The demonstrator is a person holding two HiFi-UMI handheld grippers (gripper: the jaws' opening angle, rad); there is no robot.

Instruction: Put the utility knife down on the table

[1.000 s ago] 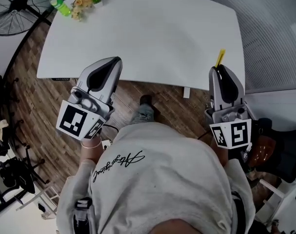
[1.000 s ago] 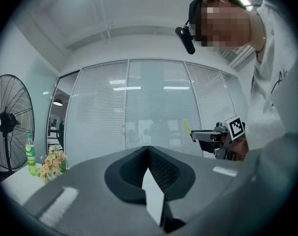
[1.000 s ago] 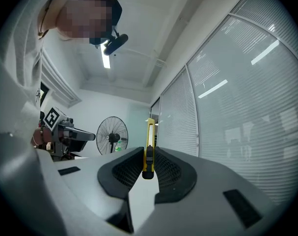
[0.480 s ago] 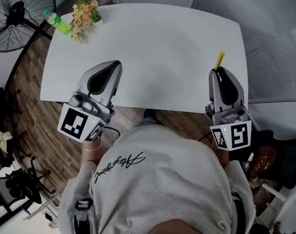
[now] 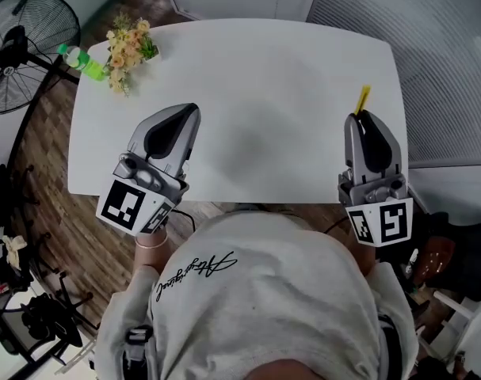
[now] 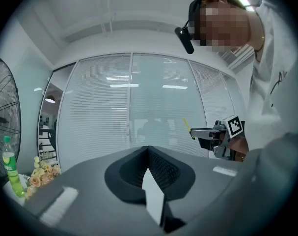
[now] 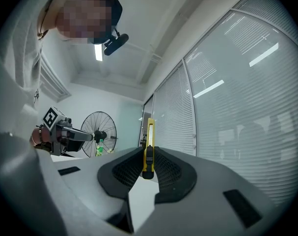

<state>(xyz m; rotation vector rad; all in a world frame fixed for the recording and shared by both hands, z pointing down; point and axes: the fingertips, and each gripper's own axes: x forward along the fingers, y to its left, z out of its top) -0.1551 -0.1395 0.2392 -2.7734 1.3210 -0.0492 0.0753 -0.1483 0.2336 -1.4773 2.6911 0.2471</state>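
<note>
Counts: 2 grippers, 1 knife, 1 table, 1 bottle, 1 bunch of flowers, 1 fan.

Right gripper (image 7: 149, 150): jaws clamped on the yellow utility knife (image 7: 149, 142). The knife sits upright between the pads, with its body sticking out past the tips. In the head view the right gripper (image 5: 359, 119) is over the near right part of the white table (image 5: 256, 77), close to the right edge. The knife (image 5: 362, 99) points away from the person, off the tabletop. I can't tell its height above the surface.

Left gripper (image 6: 148, 148): jaws pressed together with nothing between them. In the head view the left gripper (image 5: 188, 112) is over the near left part of the table, just inside the near edge. The two grippers are well apart.

Room: the middle and far right of the tabletop are bare. The only things on it are the flowers (image 5: 126, 44) and the green bottle (image 5: 82, 61), at the far left corner, with the bottle lying at the very edge. Both are well away from either gripper.

Off the table, the fan (image 5: 22, 50) stands on the wood floor beyond the left edge, and window blinds (image 5: 438, 62) run along the right side.
</note>
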